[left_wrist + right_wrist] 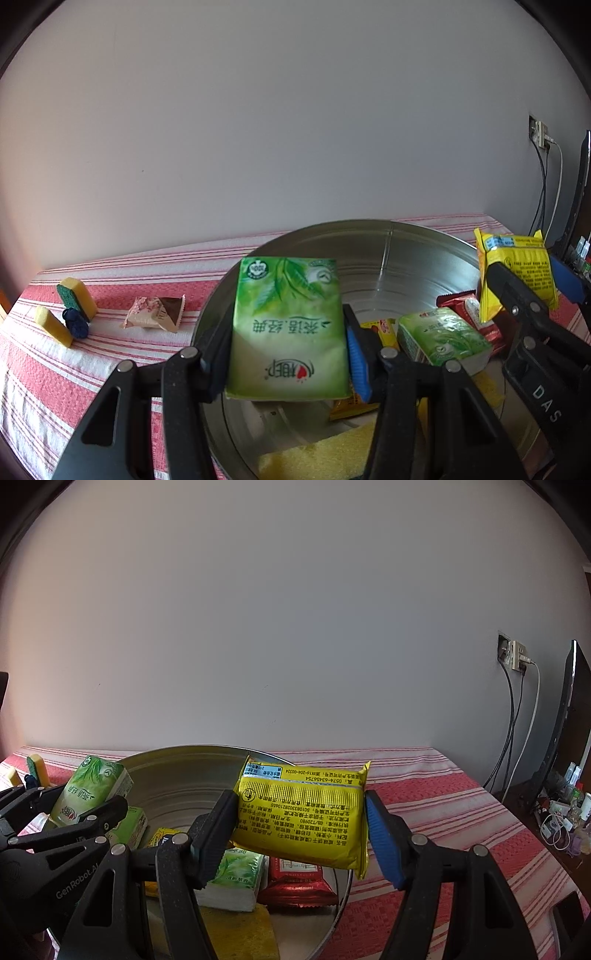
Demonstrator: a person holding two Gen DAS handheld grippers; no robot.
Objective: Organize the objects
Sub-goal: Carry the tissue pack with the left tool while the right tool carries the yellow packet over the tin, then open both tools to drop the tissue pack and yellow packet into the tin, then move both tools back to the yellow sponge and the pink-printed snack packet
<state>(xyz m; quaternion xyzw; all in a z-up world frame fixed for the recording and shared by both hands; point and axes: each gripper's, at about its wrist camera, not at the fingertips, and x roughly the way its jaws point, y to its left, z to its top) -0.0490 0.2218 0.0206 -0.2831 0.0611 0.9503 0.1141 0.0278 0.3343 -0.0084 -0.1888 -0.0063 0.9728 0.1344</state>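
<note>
My left gripper (286, 314) is shut on a green tissue pack (288, 332) and holds it upright over the left half of a wide metal bowl (406, 258). In the right wrist view the same pack (92, 786) shows at the left in that gripper (79, 812). My right gripper (299, 805) is shut on a yellow snack packet (303, 812), which hangs above the bowl's (184, 775) right rim. Inside the bowl lie a second green tissue pack (443, 339), a red packet (465, 306), a small yellow packet (380, 328) and a yellow sponge (321, 454).
On the red-striped cloth (110, 369) left of the bowl lie a pink-brown snack packet (155, 312), two yellow sponges (77, 295) (53, 325) and a blue object (75, 323). A wall socket with cables (517, 653), a dark screen (565, 720) and clutter (565, 812) stand right of the table.
</note>
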